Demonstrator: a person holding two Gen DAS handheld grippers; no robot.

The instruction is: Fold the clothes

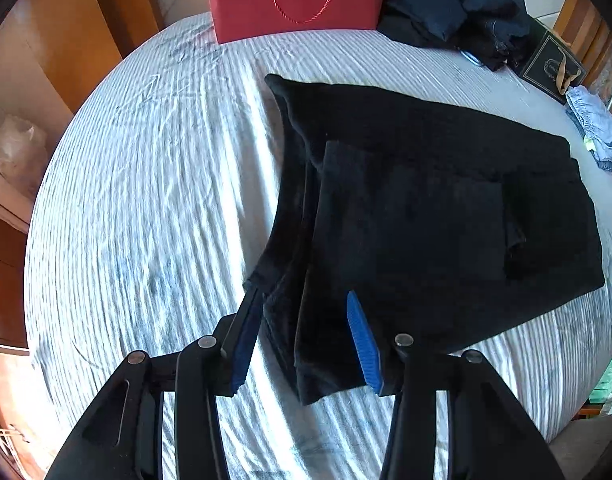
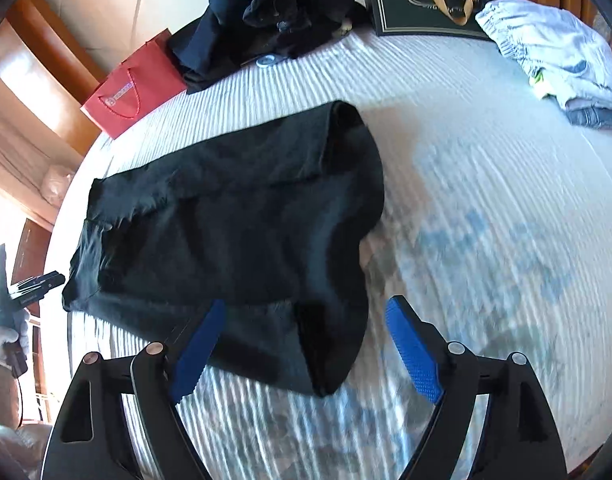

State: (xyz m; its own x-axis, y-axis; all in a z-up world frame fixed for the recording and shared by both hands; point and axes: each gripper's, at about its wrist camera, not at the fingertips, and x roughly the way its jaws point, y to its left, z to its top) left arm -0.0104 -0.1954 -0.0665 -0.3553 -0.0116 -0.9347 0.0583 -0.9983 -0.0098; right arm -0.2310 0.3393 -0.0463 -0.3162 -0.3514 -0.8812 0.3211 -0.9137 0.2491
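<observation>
Blue-padded left gripper [image 1: 306, 332] straddles the folded black fabric garment [image 1: 425, 208], jaws part-open; right gripper [image 2: 306, 344], at three o'clock, gapes wide, holding nothing.

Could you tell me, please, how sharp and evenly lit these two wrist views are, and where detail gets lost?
Left wrist view: fairly sharp, fisheye-bent edges, sunlit sheet bright, black garment so dark its folds barely read. Right wrist view: striped sheet smeared by motion blur on the right, window glare at the left edge, garment folds clearer.
</observation>
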